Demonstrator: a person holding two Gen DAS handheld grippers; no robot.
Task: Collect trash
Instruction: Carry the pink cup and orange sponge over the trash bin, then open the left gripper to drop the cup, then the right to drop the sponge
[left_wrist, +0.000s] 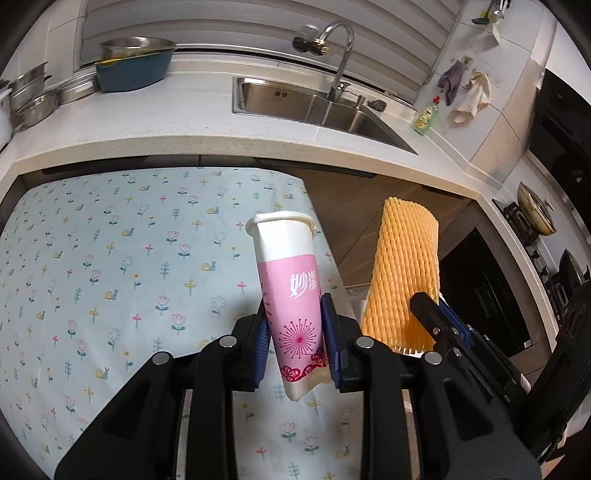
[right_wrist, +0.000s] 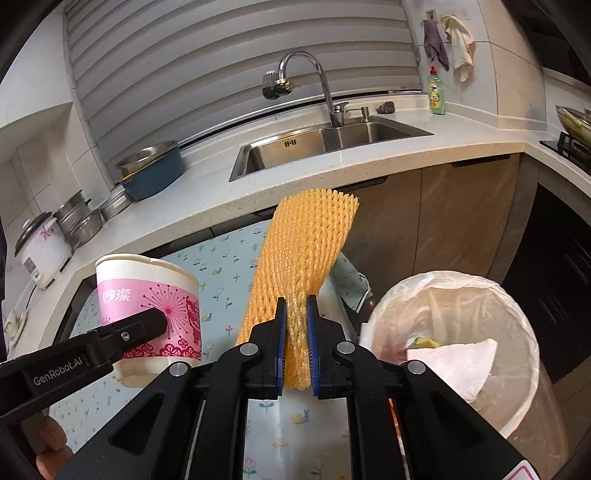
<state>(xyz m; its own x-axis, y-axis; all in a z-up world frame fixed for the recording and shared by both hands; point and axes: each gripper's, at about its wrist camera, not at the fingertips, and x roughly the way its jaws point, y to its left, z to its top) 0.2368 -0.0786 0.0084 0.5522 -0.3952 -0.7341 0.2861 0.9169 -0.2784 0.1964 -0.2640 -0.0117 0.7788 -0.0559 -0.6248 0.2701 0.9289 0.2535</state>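
1. Left gripper (left_wrist: 298, 341), left wrist view: blue ribbed pads clamp a squashed pink-and-white paper cup (left_wrist: 290, 295), rim up, held above a table w/ pale-blue flower-print cloth (left_wrist: 110, 258). Right of it, a yellow foam fruit net (left_wrist: 404, 273), ribbed mesh. Behind: speckled white countertop (left_wrist: 166, 129), steel sink (left_wrist: 317, 107).
2. Right gripper (right_wrist: 296, 343), right wrist view: pads pinch the net's narrow lower end (right_wrist: 306, 258); the top fans out wide. Cup (right_wrist: 147, 299) at left, in the other gripper. White plastic-lined round trash bin (right_wrist: 513, 302) at lower right, crumpled white paper (right_wrist: 454, 365) inside.
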